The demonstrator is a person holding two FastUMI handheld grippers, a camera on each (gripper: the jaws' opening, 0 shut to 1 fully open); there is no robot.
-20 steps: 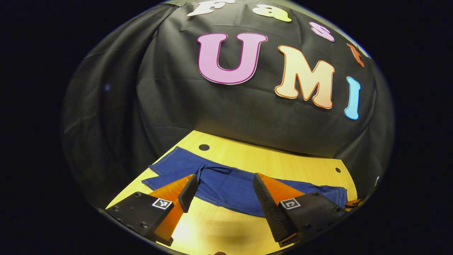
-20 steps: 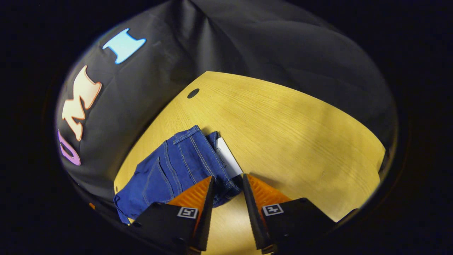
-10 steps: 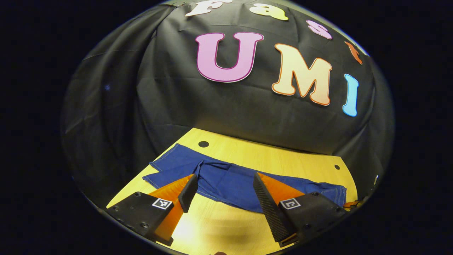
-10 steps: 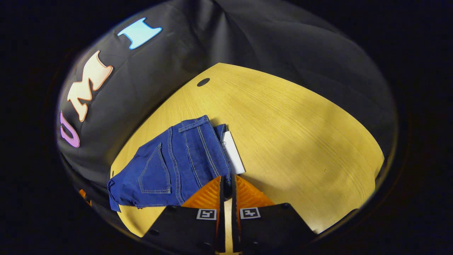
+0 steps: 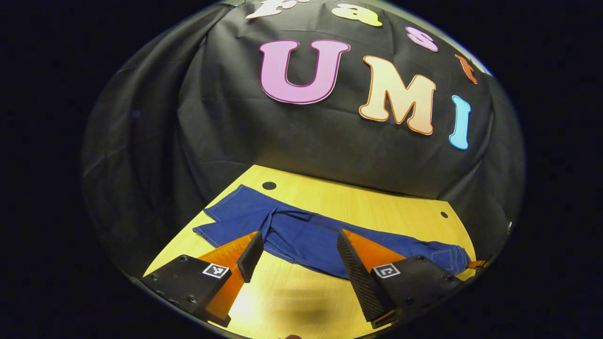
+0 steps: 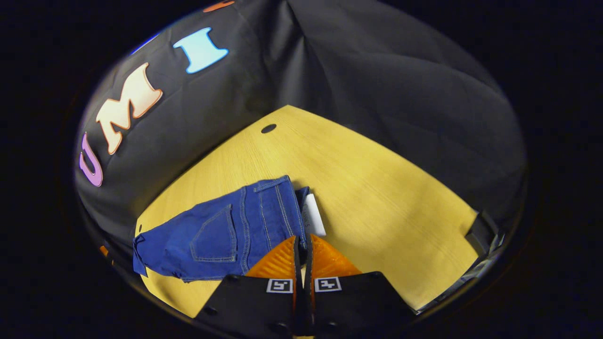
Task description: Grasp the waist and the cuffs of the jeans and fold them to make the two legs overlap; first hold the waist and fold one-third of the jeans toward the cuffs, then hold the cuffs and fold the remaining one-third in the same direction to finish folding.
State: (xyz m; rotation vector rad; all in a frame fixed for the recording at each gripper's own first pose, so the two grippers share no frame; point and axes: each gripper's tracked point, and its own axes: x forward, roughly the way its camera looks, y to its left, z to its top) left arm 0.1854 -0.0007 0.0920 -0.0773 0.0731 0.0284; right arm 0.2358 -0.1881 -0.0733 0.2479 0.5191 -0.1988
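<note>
Jeans [image 5: 301, 235] of blue denim lie lengthwise along the yellow wooden tabletop [image 6: 377, 188], cuffs by its round hole. Right gripper [image 6: 302, 242] is clenched on the waist corner; left gripper [image 5: 297, 249] hangs released over mid-leg, cuffs off to its left, bare tabletop nearer

The left gripper [image 5: 297, 250] has wedge-shaped fingers on black blocky mounts with small screws, each bearing a square black-and-white marker tag. The right gripper [image 6: 301, 245] carries ribbed fingers with matching tags.
</note>
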